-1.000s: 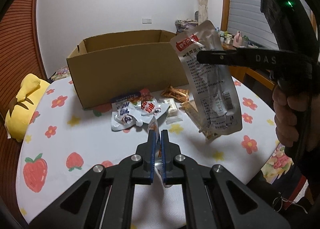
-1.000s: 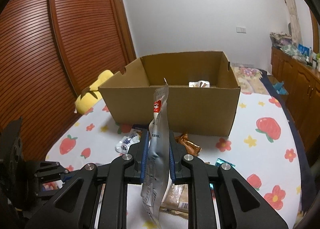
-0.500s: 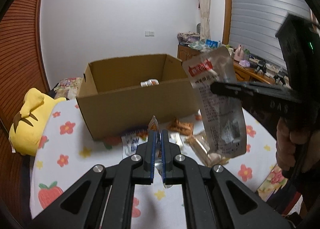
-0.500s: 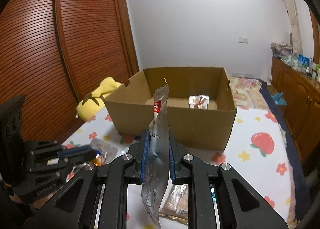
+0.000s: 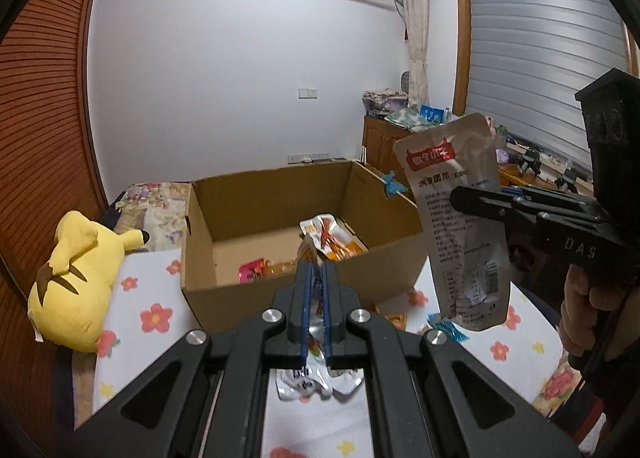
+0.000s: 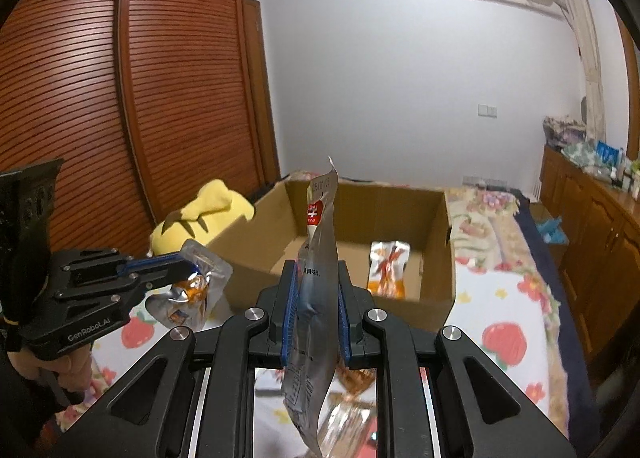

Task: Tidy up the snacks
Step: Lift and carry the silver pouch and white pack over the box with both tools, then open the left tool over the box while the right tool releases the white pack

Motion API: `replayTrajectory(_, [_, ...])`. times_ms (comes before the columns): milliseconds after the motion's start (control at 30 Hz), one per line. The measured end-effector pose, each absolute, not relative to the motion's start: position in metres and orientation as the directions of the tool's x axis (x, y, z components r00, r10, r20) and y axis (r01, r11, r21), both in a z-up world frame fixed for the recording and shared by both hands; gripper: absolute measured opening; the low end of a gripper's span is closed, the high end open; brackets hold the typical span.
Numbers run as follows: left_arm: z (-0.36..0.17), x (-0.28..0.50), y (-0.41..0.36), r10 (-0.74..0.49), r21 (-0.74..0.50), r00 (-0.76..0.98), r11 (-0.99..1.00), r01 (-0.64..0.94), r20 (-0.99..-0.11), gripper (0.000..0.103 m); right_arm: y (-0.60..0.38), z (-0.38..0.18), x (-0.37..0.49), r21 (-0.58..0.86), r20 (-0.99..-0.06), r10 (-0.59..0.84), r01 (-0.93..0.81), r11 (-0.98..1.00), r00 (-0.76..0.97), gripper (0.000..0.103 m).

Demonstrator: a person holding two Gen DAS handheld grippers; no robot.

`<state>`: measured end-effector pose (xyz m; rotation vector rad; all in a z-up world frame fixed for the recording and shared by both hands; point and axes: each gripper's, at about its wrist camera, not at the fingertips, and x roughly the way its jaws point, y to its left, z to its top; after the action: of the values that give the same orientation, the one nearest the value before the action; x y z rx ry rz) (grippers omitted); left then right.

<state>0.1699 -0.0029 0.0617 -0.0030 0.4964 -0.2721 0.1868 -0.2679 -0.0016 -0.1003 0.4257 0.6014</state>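
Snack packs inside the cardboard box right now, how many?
At least 2 inside the cardboard box: a silver and orange pack on the floor toward the far right, and a pink-wrapped one by the near wall. The near wall and the tools may hide more.

The box (image 5: 304, 226) is matt brown cardboard, the pouch (image 5: 460, 226) glossy silver foil, the plush (image 5: 76, 274) soft yellow cloth, the wardrobe (image 6: 120, 106) ribbed polished wood, and the claw (image 5: 316, 298) matt black plastic with blue ribbed pads.

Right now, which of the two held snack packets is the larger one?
The grey pouch in the right hand-held gripper; the left hand-held gripper holds a smaller orange packet.
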Motion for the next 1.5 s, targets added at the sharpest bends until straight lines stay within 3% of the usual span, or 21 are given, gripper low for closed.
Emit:
replayTrajectory(700, [0.076,0.273,0.005,-0.222,-0.049,0.844,0.972,0.228,-0.487,0.002,-0.240,0.019,0.304,-0.022,-0.410,0.511,-0.569,0.822,0.755,0.015])
replayTrajectory(1167, [0.027,0.306,-0.001,-0.170,-0.023,0.795,0.981,0.193,-0.582,0.002,-0.228,-0.040,0.329,-0.181,-0.530,0.362,-0.520,0.835,0.766,0.015])
replayTrajectory(1500, [0.015,0.312,0.001,-0.154,-0.016,0.773,0.983,0.183,-0.615,0.002,-0.240,-0.056,0.339,-0.088,-0.632,0.386,-0.557,0.826,0.672,0.015])
